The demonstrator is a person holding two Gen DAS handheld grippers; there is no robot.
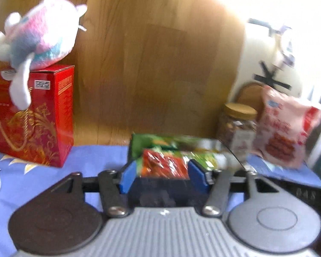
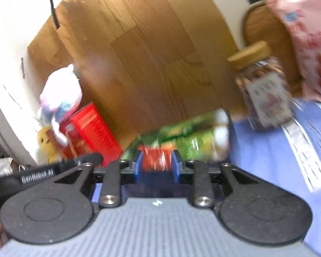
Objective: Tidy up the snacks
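Both grippers, left and right, look pinched on the red packet; lower it level into the tray, releasing together.

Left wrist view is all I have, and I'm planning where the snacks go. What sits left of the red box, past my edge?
Observer: A yellow plush toy sits beside the red box, on the side away from the green packets.
Operator: Where is the right claw?
Observer: The right claw has a red packet between its fingers. Blur hides whether it grips.
Operator: Anything on the wall up there?
Observer: A strip of black tape sits at the upper left corner of the wood panel.
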